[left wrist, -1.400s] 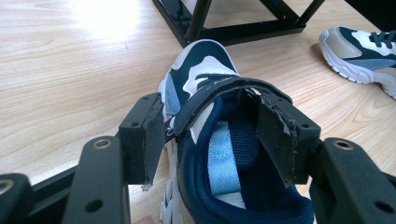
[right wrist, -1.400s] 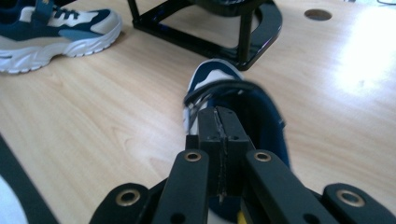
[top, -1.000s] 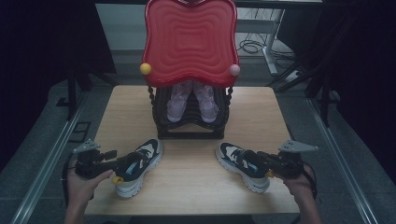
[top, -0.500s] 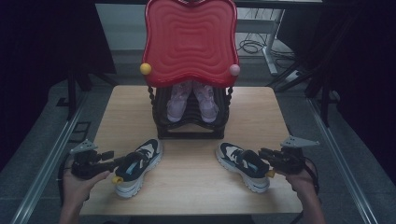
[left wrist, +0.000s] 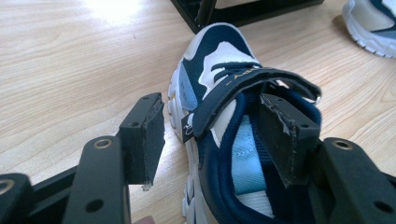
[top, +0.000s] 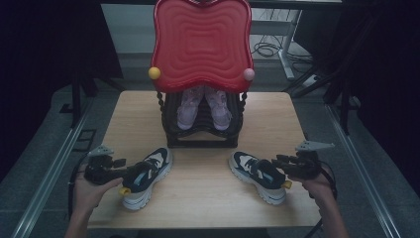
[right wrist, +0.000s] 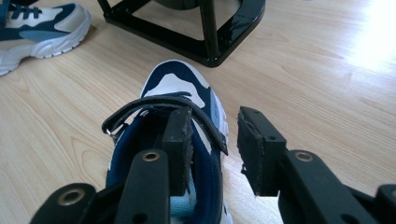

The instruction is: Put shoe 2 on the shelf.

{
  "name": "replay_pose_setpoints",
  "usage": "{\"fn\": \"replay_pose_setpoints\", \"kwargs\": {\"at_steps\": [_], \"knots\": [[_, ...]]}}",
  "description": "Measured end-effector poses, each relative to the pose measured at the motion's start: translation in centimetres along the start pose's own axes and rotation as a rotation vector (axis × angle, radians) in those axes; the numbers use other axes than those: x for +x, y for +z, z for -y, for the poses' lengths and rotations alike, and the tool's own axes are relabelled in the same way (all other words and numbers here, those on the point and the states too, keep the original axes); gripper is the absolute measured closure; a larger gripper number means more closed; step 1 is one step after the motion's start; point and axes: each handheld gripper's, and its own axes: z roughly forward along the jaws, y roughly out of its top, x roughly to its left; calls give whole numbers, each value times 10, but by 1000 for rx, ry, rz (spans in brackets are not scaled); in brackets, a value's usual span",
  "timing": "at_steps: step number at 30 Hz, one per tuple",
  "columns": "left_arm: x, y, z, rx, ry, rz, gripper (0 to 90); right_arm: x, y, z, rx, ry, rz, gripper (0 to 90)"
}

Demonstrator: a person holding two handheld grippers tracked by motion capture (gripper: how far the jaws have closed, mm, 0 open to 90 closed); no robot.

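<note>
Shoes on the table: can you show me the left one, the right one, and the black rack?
left sneaker (top: 147, 173), high view, on its blue and white upper.
right sneaker (top: 257, 172), high view, on its navy upper.
black rack (top: 200, 138), high view, on its front bottom bar.

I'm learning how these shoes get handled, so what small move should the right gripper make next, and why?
Probably draw the right gripper back and up, clear of the right sneaker. Its jaws have just been opening. One sits inside the collar and the other outside, with the side wall loose between them, and the sneaker rests flat on the table.
</note>
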Motion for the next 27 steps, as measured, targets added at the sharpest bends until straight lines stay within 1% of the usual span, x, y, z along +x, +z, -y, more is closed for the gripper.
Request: {"fn": "replay_pose_setpoints", "kwargs": {"at_steps": [4, 7, 10, 11, 13, 17, 19, 22, 27], "knots": [[3, 5, 0, 26, 6, -5, 420, -3, 8, -2, 41, -9, -18, 623], [5, 7, 0, 30, 8, 6, 412, -4, 13, -2, 55, -17, -34, 615], [5, 8, 1, 34, 14, 11, 406, -3, 16, -1, 65, -21, -42, 615], [5, 9, 1, 39, 13, 12, 397, -3, 19, 0, 78, -30, -47, 615], [4, 10, 1, 47, 19, 16, 394, -3, 20, 0, 86, -29, -48, 615], [2, 12, 0, 64, 38, 26, 386, -4, 25, -3, 112, -43, -60, 615], [2, 15, -1, 78, 45, 26, 385, -5, 29, -5, 133, -48, -70, 613], [1, 19, -2, 104, 51, 25, 386, -5, 29, -6, 141, -50, -76, 612], [1, 19, -4, 118, 61, 25, 408, -6, 31, -9, 173, -68, -74, 609]]}}
